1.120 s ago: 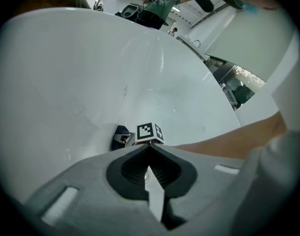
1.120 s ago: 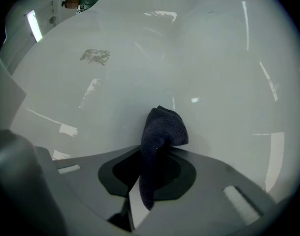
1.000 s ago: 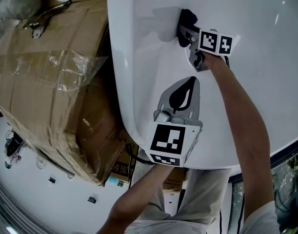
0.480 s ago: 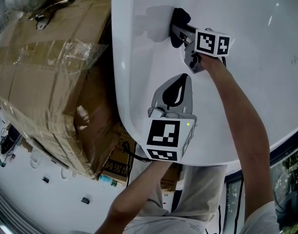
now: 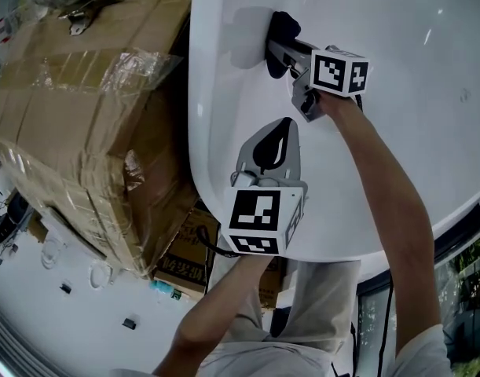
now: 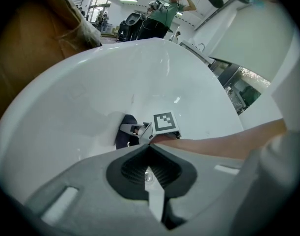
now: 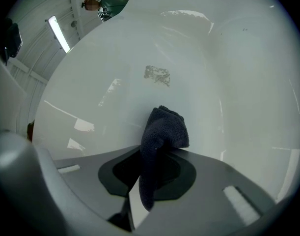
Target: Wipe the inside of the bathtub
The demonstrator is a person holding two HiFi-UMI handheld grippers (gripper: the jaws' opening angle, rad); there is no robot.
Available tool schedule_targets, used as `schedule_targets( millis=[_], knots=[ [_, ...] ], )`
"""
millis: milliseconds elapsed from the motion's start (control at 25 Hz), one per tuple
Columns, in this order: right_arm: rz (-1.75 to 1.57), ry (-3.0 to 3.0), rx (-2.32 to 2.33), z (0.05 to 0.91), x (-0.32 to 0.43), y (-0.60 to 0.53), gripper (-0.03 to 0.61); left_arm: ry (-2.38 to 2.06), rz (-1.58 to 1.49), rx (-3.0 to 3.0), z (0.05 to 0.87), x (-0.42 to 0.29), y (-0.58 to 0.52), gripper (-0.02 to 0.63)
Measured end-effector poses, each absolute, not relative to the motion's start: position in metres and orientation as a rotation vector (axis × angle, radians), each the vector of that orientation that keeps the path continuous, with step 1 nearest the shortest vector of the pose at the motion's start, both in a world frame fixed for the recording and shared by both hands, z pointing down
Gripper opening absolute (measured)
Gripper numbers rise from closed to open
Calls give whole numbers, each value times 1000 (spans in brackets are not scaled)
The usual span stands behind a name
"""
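Note:
The white bathtub (image 5: pixel 224 93) fills the right of the head view. My right gripper (image 5: pixel 280 53) is shut on a dark cloth (image 5: pixel 282 28) and presses it against the tub's inner wall near the left rim. In the right gripper view the cloth (image 7: pixel 164 129) hangs folded between the jaws of my right gripper (image 7: pixel 157 149), against the white wall. My left gripper (image 5: pixel 285 124) hovers inside the tub below the right one, shut and holding nothing. In the left gripper view, my left gripper (image 6: pixel 150 149) points at the cloth (image 6: pixel 124 137) and the right gripper's marker cube (image 6: pixel 164 123).
A large cardboard box (image 5: pixel 82 108) wrapped in plastic film stands close against the tub's left side, with a metal tool (image 5: pixel 90 10) on top. A faint grey smudge (image 7: pixel 157 75) marks the tub wall beyond the cloth. A person (image 6: pixel 164 14) stands far off.
My right gripper has slid the cloth leftward along the tub wall, closer to the rim. The left gripper drifted left and up a little, still shut.

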State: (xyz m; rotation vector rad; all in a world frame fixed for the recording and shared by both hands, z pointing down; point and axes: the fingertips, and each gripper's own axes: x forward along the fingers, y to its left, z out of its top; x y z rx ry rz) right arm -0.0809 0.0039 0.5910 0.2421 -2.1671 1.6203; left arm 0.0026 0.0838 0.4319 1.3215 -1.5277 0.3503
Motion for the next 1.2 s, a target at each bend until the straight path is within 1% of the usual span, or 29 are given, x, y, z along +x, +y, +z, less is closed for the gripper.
schedule_targets(
  millis=[440, 1200],
  knots=[
    [1571, -2259, 160, 537, -90, 6, 43, -1586, 343, 1290, 415, -6, 100, -5],
    [1579, -2425, 25, 433, -101, 23, 43, -1633, 325, 1284, 389, -8, 131, -5]
  ],
)
